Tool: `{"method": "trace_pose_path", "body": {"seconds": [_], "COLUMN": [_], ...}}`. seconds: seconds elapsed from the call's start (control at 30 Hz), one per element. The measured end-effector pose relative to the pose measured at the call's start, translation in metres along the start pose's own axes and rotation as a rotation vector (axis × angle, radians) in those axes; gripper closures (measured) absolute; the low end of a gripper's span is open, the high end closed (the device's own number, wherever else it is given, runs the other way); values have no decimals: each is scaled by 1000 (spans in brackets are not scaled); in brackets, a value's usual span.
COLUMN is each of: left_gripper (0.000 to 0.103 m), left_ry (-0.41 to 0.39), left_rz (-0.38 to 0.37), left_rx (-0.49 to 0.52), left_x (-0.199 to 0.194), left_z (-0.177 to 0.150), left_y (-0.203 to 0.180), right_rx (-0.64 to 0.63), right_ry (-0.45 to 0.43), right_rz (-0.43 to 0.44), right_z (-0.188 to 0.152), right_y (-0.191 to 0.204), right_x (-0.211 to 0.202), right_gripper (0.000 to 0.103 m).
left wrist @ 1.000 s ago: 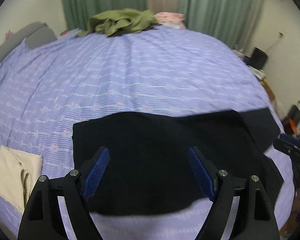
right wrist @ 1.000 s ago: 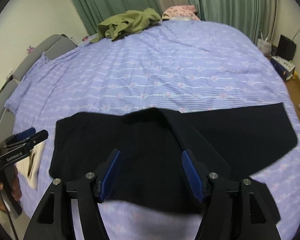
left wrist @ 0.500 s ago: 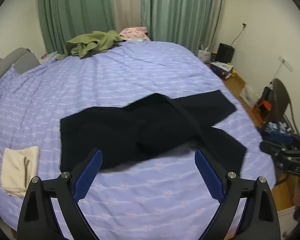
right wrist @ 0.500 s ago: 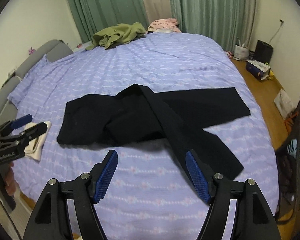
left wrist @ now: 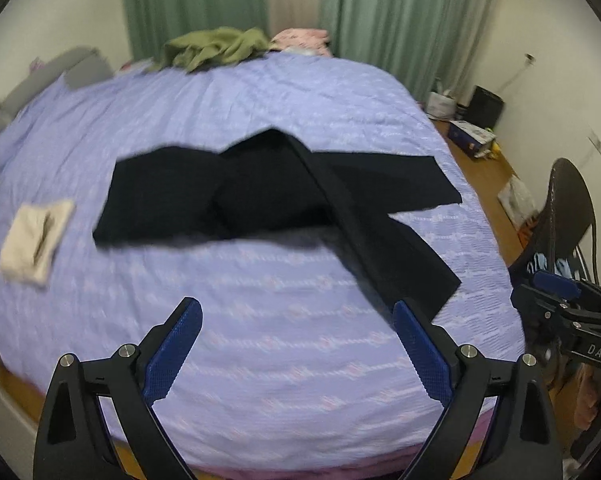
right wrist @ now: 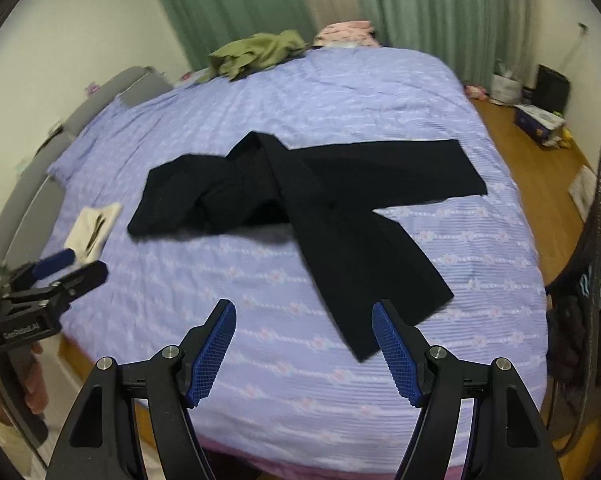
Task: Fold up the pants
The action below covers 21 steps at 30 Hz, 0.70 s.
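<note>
- Both grippers have drawn back from the black pants [left wrist: 236, 196] since a second ago, when the cloth filled the space between their blue pads; now bare purple bedspread [left wrist: 284, 340] lies under them.
- From where I stand, the left gripper [left wrist: 296, 344] has its jaws spread very wide, with nothing between them.
- Over on the other side, the right gripper [right wrist: 304, 344] stands a bit less wide, also empty, its right pad close to the hem of the nearer leg without touching it.
- As for the pants, they lie flat near the middle of the bed, toward its near edge, well apart from the folded cream cloth [left wrist: 34, 236] on the left and the green clothes [left wrist: 216, 46] heaped at the far end.
- Folding looks barely begun: the waist end on the left is bunched and partly doubled over itself, while both legs are at full length.
- Left to do, I'd say: lay one leg on the other, then fold the length down.
- Their long axis runs left to right across the bed, waist to the left.
- One leg points straight right; the other crosses over it and slants toward the near right corner, so the two form a V.
</note>
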<state>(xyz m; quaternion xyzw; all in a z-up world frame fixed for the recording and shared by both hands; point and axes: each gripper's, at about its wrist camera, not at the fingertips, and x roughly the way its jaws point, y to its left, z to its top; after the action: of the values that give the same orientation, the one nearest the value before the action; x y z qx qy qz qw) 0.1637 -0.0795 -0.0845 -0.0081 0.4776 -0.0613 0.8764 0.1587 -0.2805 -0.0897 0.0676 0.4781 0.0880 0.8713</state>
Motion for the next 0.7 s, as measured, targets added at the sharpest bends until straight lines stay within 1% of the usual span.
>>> {"method": "trace_pose_path", "body": {"seconds": [0.07, 0.13, 0.23, 0.37, 0.53, 0.63, 0.7], "left_gripper": [5, 5, 5, 5, 5, 6, 6], "left_ry": [27, 33, 64, 109, 149, 173, 197], "left_rz": [38, 52, 91, 125, 161, 180, 179], "left_rx": [-40, -82, -95, -104, -108, -125, -145], "left_x": [5, 7, 13, 30, 59, 76, 86], "left_z": [-13, -26, -41, -48, -52, -55, -56], "left_y": [-16, -33, -53, -70, -74, -72, -68], "right_rx": [-44, -83, -144, -186, -209, -269, -301], "right_ry": [18, 44, 90, 133, 206, 245, 267], "right_rz": [15, 16, 44, 61, 73, 58, 40], "right_z": [-5, -11, -17, -26, -37, -46, -49], "right_y": [-16, -31, -48, -62, -68, -64, -60], "right_x": [0, 2, 10, 27, 64, 98, 115], "right_gripper": [32, 32, 32, 32, 32, 32, 32]}}
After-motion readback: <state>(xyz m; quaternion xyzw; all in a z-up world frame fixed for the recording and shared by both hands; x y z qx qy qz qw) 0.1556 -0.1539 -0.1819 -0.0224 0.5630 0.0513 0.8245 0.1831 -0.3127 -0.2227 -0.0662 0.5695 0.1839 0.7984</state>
